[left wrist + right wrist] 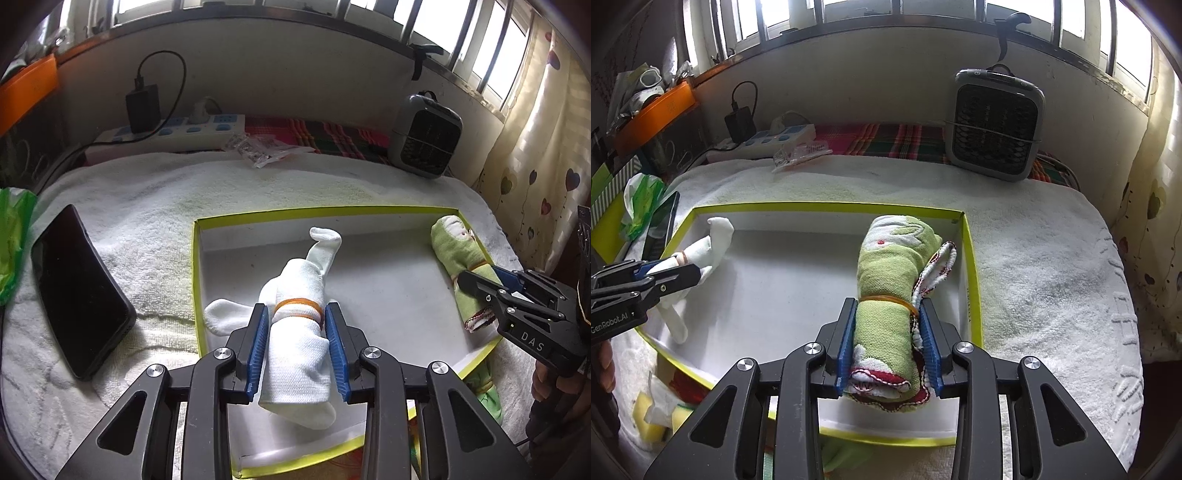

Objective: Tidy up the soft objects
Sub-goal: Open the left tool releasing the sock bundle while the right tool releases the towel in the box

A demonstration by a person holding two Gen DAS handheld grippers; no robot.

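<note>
Phone (79, 291) lies far left on the white towel (155, 199), outside the box.

Left gripper (297, 343): white sock roll (295, 332) with an orange rubber band sits between the blue pads (256, 347). A narrow gap shows on each side, so it looks released, not clenched. Roll rests in the left part of the yellow-rimmed box (314, 212).

Right gripper (890, 343): green towel roll (886, 295), also banded, sits between its pads against the box's right wall (971, 266). Pads are flush with the roll; can't tell if they're gripping.

Small heater (995, 125) stands at the back right.
</note>
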